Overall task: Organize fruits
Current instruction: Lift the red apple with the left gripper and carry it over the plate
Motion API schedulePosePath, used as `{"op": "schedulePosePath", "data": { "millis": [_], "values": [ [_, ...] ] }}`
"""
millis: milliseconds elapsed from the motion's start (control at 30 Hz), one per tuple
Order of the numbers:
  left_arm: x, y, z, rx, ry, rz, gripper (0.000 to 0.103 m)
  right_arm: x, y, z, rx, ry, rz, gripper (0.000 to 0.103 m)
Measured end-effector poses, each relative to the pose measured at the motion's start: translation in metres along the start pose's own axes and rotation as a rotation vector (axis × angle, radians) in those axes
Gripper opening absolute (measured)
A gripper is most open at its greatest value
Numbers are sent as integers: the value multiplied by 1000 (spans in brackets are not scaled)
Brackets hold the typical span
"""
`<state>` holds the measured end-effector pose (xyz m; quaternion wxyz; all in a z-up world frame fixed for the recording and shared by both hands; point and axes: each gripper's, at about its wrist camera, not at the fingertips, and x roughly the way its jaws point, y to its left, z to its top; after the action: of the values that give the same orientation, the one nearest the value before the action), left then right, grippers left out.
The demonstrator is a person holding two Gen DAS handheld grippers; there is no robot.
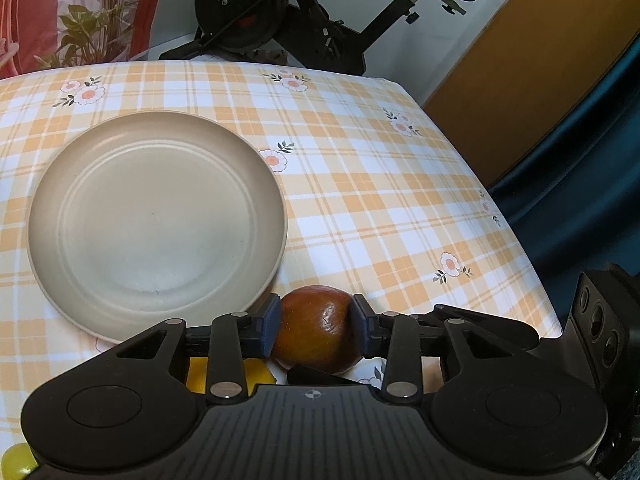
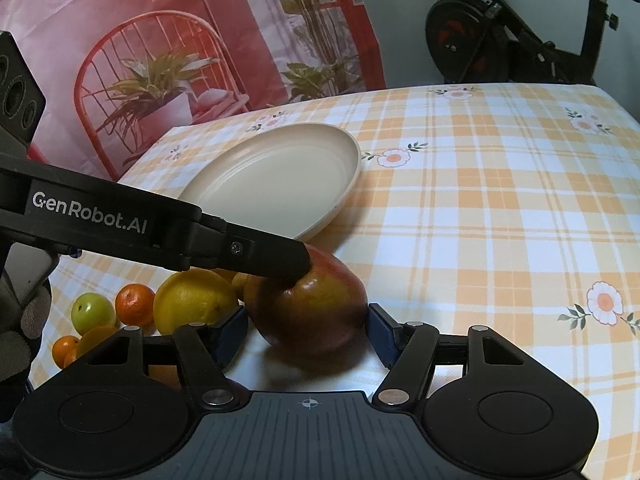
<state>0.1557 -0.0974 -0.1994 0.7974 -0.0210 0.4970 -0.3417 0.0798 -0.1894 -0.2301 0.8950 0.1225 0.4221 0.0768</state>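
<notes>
A red-brown mango (image 1: 316,330) sits between the blue pads of my left gripper (image 1: 316,322), which is shut on it just in front of the empty beige plate (image 1: 156,224). In the right wrist view the left gripper (image 2: 296,264) reaches in from the left and holds the mango (image 2: 316,312) on the checked cloth. My right gripper (image 2: 306,332) is open, its fingers on either side of the mango without touching it. A yellow lemon (image 2: 192,300), a green fruit (image 2: 92,312) and small oranges (image 2: 134,304) lie to the left. The plate (image 2: 280,176) lies behind.
The table with its orange checked cloth (image 1: 380,200) ends at the right, beside a dark blue drape (image 1: 580,140). An exercise bike (image 1: 280,12) stands behind the table. A printed red curtain (image 2: 200,40) hangs at the back left.
</notes>
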Motion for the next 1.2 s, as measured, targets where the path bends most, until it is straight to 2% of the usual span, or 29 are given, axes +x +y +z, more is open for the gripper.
{"op": "schedulePosePath", "data": {
  "millis": [233, 500, 633, 867, 1067, 1200],
  "values": [
    [-15, -5, 4, 3, -71, -23, 40, -13, 5, 10, -19, -40, -14, 60],
    [-48, 11, 23, -34, -188, 7, 41, -9, 32, 53, -130, -57, 18, 60],
    [-64, 37, 33, -90, -241, 44, 41, 11, 56, 79, -215, -44, 67, 60],
    [-72, 82, 44, -173, -279, 121, 41, 59, 98, 107, -328, 10, 139, 60],
    [-65, 113, 45, -226, -276, 162, 40, 99, 124, 115, -392, 64, 149, 60],
    [-59, 126, 43, -249, -262, 172, 40, 118, 129, 117, -406, 96, 143, 60]
  ]
}}
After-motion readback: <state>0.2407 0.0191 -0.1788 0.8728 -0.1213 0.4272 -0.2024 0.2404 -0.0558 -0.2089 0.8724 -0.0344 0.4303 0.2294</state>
